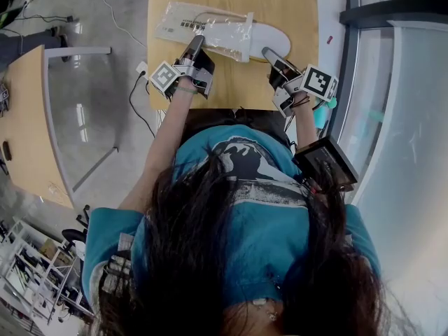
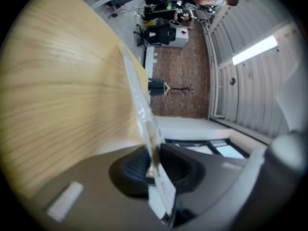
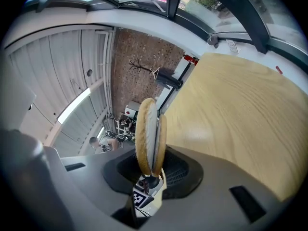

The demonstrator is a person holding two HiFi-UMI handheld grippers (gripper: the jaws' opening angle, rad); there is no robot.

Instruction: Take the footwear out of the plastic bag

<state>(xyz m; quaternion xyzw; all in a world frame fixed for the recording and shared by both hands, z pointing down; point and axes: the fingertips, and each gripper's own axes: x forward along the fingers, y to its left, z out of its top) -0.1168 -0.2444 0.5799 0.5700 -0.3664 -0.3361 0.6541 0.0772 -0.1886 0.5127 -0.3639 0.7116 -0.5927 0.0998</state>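
surface (image 1: 231, 82): light wood, person seated at its near edge.
plastic bag (image 1: 199, 26): clear, lying flat on the far part of the surface, mouth to the right.
contents: flat white footwear (image 1: 269, 39); left part inside the bag, right end sticking out (two tan-edged soles stacked, edge-on in the right gripper view).
left gripper (image 1: 197, 42): fingers pinched tight on the bag's thin film at its near edge.
right gripper (image 1: 267, 52): fingers clamped on the footwear's exposed end.

The left part of the footwear (image 1: 271, 40) is veiled by the crumpled plastic bag (image 1: 225, 38), the label (image 1: 187, 24) print is too small to be read, and the bench (image 1: 238, 93) is cut off by the head view's top edge.
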